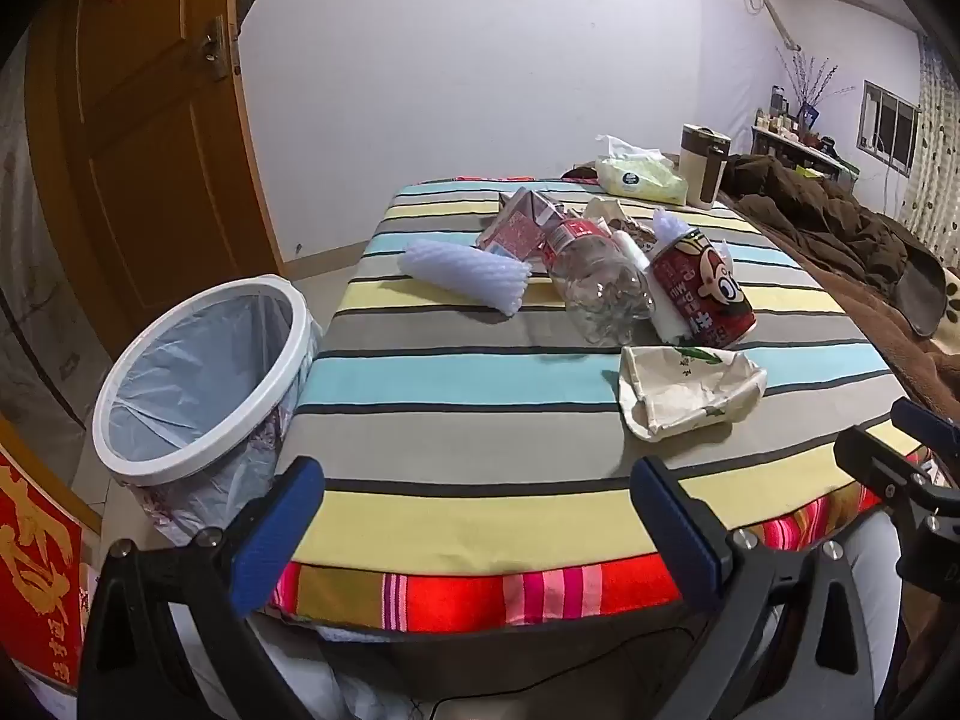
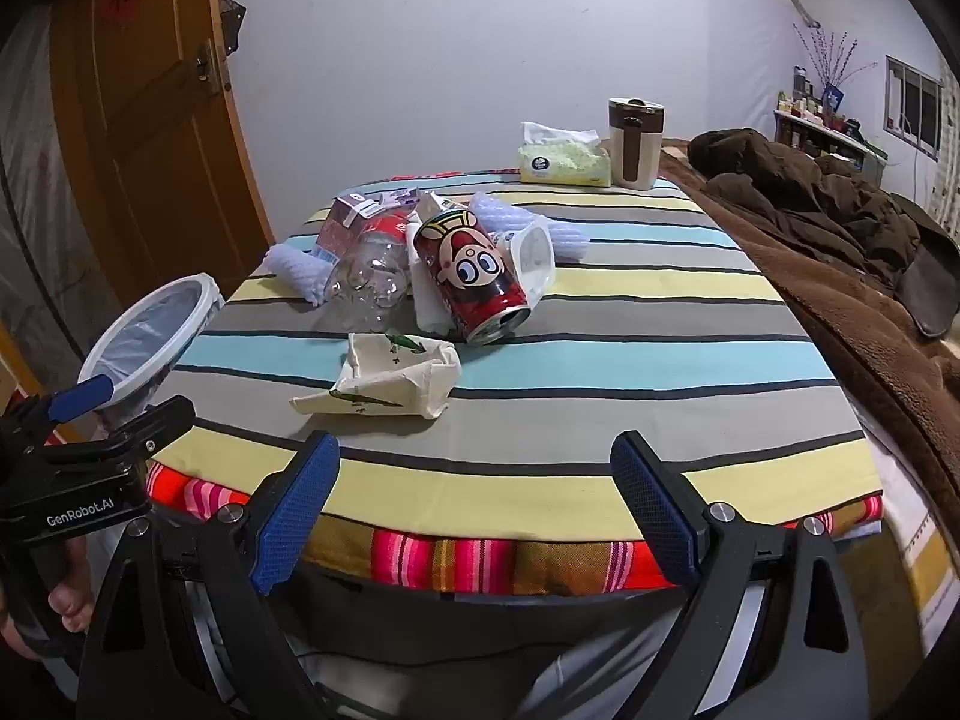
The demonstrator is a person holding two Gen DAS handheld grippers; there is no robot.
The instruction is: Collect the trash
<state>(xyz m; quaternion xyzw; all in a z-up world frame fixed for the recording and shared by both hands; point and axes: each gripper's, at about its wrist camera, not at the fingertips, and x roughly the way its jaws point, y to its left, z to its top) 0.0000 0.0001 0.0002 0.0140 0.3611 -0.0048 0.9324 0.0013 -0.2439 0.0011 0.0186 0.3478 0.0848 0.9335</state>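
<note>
Trash lies in a heap on the striped table [image 1: 480, 474]: a crumpled paper cup [image 1: 690, 390] nearest me, a red cartoon can [image 1: 702, 291] on its side, a clear plastic bottle [image 1: 600, 288], a white foam net sleeve [image 1: 465, 273] and a red carton [image 1: 519, 225]. A white-rimmed bin [image 1: 204, 384] with a grey liner stands off the table's left edge. My left gripper [image 1: 474, 528] hangs open over the near edge, nothing between its blue pads. My right gripper [image 2: 474, 510] is open too, short of the paper cup [image 2: 396, 381] and the can [image 2: 471, 267].
A tissue pack [image 2: 564, 159] and a beige-brown tumbler [image 2: 635, 141] stand at the table's far edge. A brown blanket [image 2: 840, 252] covers the bed on the right. A wooden door [image 1: 156, 138] is at the left. The bin [image 2: 150, 330] shows beside the left gripper's body.
</note>
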